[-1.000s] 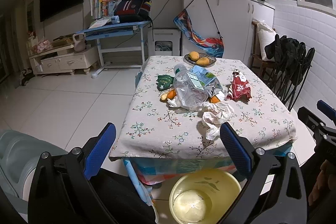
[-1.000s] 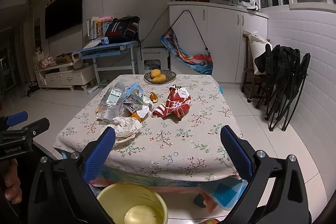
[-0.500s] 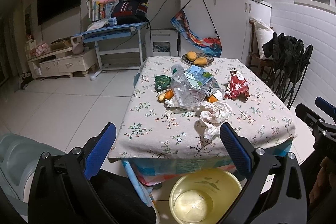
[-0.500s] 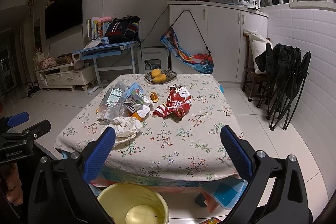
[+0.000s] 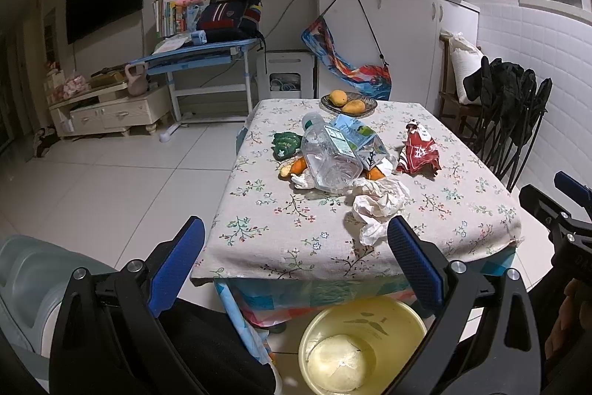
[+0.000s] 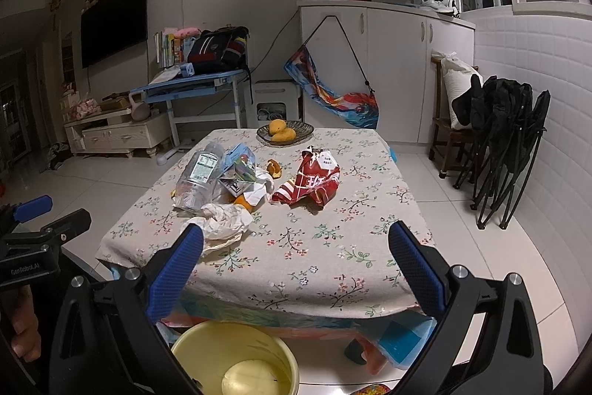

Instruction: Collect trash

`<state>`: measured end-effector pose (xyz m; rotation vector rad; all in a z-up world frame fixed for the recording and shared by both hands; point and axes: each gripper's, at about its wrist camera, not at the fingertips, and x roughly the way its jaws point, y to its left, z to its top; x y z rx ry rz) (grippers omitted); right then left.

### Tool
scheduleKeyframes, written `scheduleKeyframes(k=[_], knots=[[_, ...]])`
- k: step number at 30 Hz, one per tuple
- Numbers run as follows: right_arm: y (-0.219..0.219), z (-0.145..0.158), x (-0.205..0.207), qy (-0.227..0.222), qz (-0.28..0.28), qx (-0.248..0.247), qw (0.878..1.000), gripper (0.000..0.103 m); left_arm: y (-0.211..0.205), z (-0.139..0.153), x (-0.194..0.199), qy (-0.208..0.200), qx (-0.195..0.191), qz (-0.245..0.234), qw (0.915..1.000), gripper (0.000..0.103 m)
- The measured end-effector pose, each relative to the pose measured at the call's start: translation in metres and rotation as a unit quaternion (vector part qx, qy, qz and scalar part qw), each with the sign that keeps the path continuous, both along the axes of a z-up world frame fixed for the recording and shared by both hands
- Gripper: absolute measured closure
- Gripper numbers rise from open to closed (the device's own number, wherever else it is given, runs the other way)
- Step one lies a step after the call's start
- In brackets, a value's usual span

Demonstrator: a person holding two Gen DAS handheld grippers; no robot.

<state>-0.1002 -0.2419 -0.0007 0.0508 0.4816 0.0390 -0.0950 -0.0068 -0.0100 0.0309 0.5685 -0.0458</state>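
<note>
We hold both claws spread wide and empty short of the bench (image 5: 259,232), the left claw (image 5: 296,258) and the right claw (image 6: 296,261) each hovering above the yellow bucket (image 5: 370,313) that stands on the floor just below the bench's near edge. The trash lies heaped on the cloth beyond the bucket: crumpled paper (image 5: 377,202) nearest, then the clear plastic bottle (image 5: 329,158) lying on its side against a blue-green carton (image 5: 355,136), orange peel (image 6: 274,168) among them, and the red snack bag (image 6: 310,180) off toward the right claw's side. The heap is tangled, so pulling the paper could roll the bottle off the bench, and a loose pinch may drop scraps beside the bucket. What sits inside the bucket appears pale, though we cannot identify it.
</note>
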Motion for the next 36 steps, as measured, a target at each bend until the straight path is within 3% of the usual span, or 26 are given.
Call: scheduleKeyframes(k=[7, 16, 36], knots=[[0.019, -0.001, 0.013, 0.017, 0.043, -0.005, 0.999, 0.007, 0.003, -0.006, 0.004, 0.019, -0.013, -0.018, 0.9996, 0.01], [0.046, -0.023, 0.045, 0.059, 0.082, -0.005, 0.995, 0.007, 0.025, -0.01, 0.03, 0.049, -0.048, 0.004, 0.9977, 0.01], [0.059, -0.064, 0.128, 0.144, 0.093, 0.052, 0.984, 0.007, 0.027, -0.022, 0.061, 0.063, -0.058, 0.023, 0.9961, 0.007]])
